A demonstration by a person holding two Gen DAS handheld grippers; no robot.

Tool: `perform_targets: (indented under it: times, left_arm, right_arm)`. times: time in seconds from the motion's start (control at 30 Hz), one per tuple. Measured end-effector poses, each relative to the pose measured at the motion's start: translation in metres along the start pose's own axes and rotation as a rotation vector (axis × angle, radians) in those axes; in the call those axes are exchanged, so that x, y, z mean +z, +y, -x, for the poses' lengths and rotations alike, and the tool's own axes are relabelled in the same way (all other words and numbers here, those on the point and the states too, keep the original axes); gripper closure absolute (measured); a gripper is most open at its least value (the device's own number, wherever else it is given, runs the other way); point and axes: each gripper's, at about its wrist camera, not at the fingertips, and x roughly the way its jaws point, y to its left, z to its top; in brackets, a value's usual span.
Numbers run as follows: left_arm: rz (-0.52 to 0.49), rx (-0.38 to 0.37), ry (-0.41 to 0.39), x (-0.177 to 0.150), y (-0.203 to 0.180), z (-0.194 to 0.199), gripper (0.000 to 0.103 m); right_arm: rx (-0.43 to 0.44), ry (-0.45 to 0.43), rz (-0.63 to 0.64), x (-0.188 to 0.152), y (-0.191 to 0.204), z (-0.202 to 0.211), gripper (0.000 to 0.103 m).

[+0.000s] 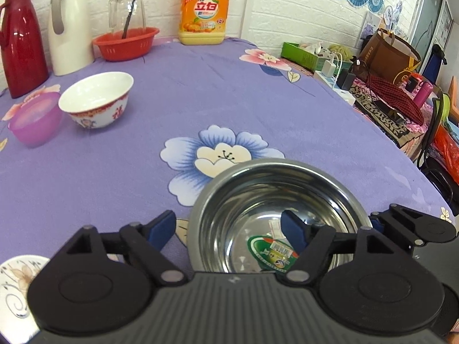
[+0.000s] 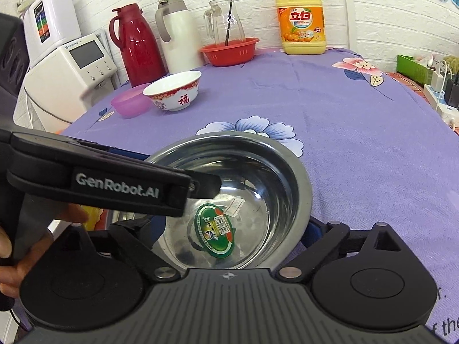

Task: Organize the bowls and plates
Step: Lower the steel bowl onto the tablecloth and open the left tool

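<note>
A steel bowl (image 1: 275,212) with a green sticker inside sits on the purple tablecloth close to both grippers; it also shows in the right wrist view (image 2: 238,189). My left gripper (image 1: 229,229) is open, its left finger outside the bowl's left rim and its right finger inside the bowl. My right gripper (image 2: 235,226) is open and straddles the bowl's near part; its fingertips are mostly hidden. A white bowl with red trim (image 1: 97,100) (image 2: 175,90) and a pink plastic bowl (image 1: 34,117) (image 2: 130,100) stand at the far left. A patterned white plate (image 1: 17,286) lies at the lower left.
Along the back wall stand a red thermos (image 2: 134,43), a white thermos (image 2: 178,34), a red basket (image 2: 229,50) with a glass pitcher, and a yellow detergent jug (image 2: 301,17). The table's right edge (image 1: 401,154) drops to cluttered furniture. The left gripper's body (image 2: 100,183) crosses the right wrist view.
</note>
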Motion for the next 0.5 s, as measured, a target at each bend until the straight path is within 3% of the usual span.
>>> perform_targets:
  times: [0.5]
  left_arm:
    - [0.08, 0.001, -0.072, 0.001, 0.029, 0.029, 0.028]
  right_arm:
    - [0.001, -0.035, -0.097, -0.003, -0.016, 0.015, 0.0]
